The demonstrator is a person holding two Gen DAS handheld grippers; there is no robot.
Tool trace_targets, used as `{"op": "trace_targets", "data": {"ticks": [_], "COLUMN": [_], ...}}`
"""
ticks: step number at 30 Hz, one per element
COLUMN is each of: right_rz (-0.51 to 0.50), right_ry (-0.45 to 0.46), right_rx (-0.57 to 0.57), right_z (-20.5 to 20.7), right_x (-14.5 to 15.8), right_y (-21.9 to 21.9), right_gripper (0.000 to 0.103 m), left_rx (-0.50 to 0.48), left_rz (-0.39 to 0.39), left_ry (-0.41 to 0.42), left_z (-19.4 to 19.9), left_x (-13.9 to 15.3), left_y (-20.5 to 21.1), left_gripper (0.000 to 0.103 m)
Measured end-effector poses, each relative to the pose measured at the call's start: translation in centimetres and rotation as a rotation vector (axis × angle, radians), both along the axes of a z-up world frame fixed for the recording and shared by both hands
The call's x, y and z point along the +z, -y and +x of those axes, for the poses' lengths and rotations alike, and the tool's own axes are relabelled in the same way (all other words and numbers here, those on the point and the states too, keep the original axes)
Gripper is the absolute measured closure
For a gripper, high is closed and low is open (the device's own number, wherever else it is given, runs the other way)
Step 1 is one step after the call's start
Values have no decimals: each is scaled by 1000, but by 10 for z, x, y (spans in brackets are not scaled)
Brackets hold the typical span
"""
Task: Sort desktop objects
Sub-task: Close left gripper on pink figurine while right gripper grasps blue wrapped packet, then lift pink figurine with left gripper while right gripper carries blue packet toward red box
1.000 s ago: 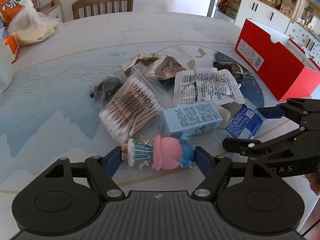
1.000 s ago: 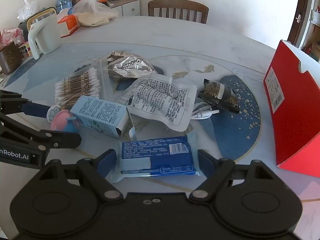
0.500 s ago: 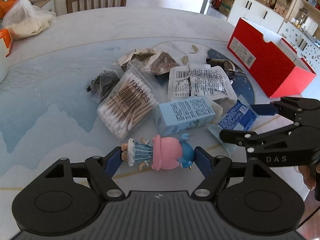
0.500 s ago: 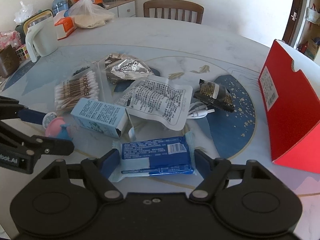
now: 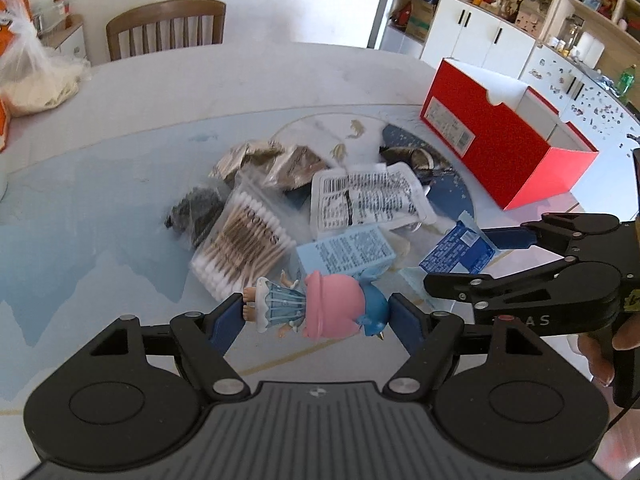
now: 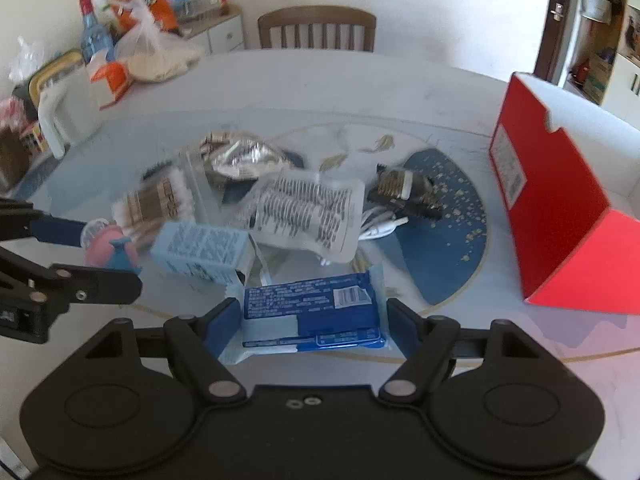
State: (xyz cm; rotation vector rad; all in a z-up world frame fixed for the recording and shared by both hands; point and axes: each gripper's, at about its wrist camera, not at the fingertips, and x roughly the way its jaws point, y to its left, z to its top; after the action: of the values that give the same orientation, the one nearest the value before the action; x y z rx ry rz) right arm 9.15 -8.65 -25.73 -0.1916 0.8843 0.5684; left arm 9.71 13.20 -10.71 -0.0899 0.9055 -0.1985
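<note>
While the left wrist view looks across the table (image 5: pixel 120 208), the left gripper (image 5: pixel 316 314) is clenched on a toy figure (image 5: pixel 320 308) with a pink hat and blue head, gripped end to end and lying sideways between the blue finger pads (image 5: pixel 226 322). Beyond it, mid-table, lie a bag of cotton swabs (image 5: pixel 244 246), a light blue carton (image 5: pixel 346 254), a white printed pouch (image 5: pixel 366 200) and crumpled foil packets (image 5: pixel 272 160). An open red box (image 5: pixel 500 144) stands near the table's right edge. At right, the right gripper (image 5: pixel 472 258) grasps a blue packet (image 5: pixel 458 248).

From the right wrist view, the right gripper (image 6: pixel 314 320) is closed on the blue packet (image 6: pixel 312 310), held crosswise, its clear wrapper ends touching both fingers (image 6: pixel 222 322). At left, the left gripper (image 6: pixel 106 246) carries the toy figure (image 6: pixel 110 246), just beside the light blue carton (image 6: pixel 204 250). The red box (image 6: pixel 560 216) stands at the right edge.
</note>
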Motion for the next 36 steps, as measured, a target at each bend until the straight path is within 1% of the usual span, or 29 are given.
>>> {"op": "trace_targets", "data": {"ticks": [1, 2, 3, 4, 6, 9, 11, 12, 13, 15, 20, 25, 30, 32, 33, 35, 36], "right_rz": [5, 13, 21, 26, 41, -30, -27, -14, -2, 12, -25, -55, -80, -77, -73, -89, -90], "right_ry": [-3, -5, -17, -34, -37, -19, -35, -46, -45, -10, -49, -66, -58, -65, -71, -50, -38], "right_rx": [-11, -28, -43, -59, -87, -66, -59, -46, -33, -15, 53, 73, 81, 81, 82, 98, 103], "right_z": [-1, -2, -2, -1, -2, -2, 0, -1, -3, -10, -7, -5, -5, -5, -4, -6, -7], "right_x": [3, 8, 12, 14, 20, 12, 9, 9, 10, 12, -5, -21, -28, -30, -32, -34, -34], "right_y": [1, 3, 6, 8, 13, 7, 7, 7, 6, 4, -14, -24, -28, -28, -28, -30, -31], "right_gripper": [26, 32, 56, 59, 58, 58, 55, 46, 30, 15, 15, 10, 8, 8, 6, 6, 7], "left_rx": [-3, -6, -8, -12, -24, -45, -37, -34, -33, -31, -11, 6, 19, 21, 21, 22, 22], "left_rz": [-1, -4, -7, -9, -12, -5, -6, -10, -10, -6, -3, 13, 17, 18, 17, 18, 18], "left_ry": [4, 5, 5, 6, 14, 27, 17, 13, 10, 9, 0, -8, -18, -20, -21, -24, -25], "left_z": [0, 1, 2, 3, 4, 4, 5, 4, 3, 1, -2, -3, -4, -3, -3, -3, -3], "left_x": [2, 5, 7, 9, 15, 18, 17, 16, 16, 15, 14, 12, 10, 10, 9, 9, 8], "left_y": [0, -1, -1, -1, -1, 3, 3, 3, 3, 3, -2, -7, -10, -11, -11, -11, -11], "left_gripper": [26, 26, 26, 26, 26, 26, 26, 26, 26, 26, 26, 26, 26, 26, 26, 26, 26]}}
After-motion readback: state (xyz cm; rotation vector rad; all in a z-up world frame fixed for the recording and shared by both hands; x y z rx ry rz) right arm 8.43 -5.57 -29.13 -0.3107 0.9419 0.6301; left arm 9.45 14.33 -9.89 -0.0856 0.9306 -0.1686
